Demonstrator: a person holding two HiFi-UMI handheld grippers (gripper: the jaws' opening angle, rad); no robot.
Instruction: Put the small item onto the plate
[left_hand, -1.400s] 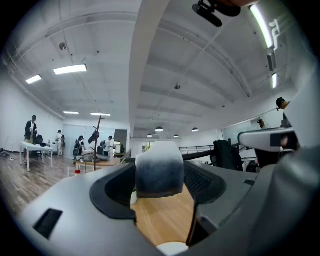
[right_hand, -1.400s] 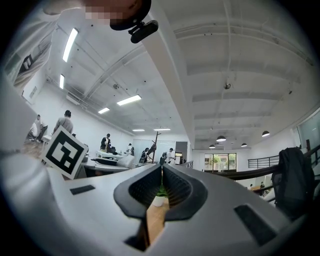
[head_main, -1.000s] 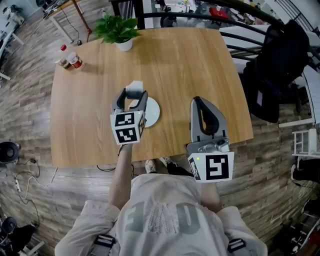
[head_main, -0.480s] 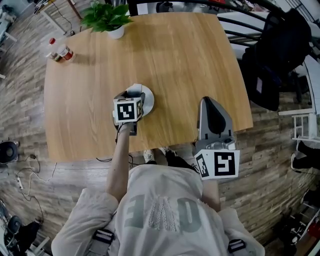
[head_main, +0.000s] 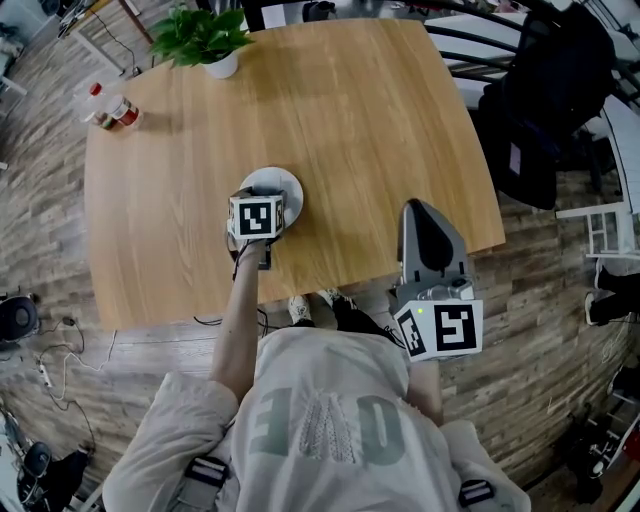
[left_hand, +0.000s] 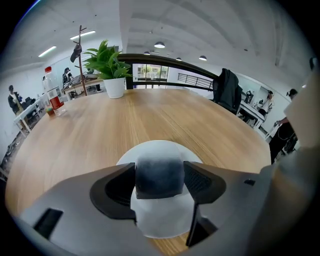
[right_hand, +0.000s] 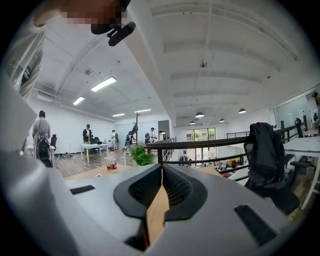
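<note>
Open-plan office – ceiling strip lights (right_hand: 104, 83), white desks (right_hand: 95, 146), black mezzanine railing (right_hand: 210, 143)

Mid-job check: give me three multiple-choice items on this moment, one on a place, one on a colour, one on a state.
1. The right tool is: A wide open B half open C shut, empty.
2. The plate lies: A under the right tool B under the left tool C at the far corner.
3. The plate is: A white B blue C black.
Answers: C, its jaws meet on nothing; B, it shows below the item held by the left tool; A, white in both views.
</note>
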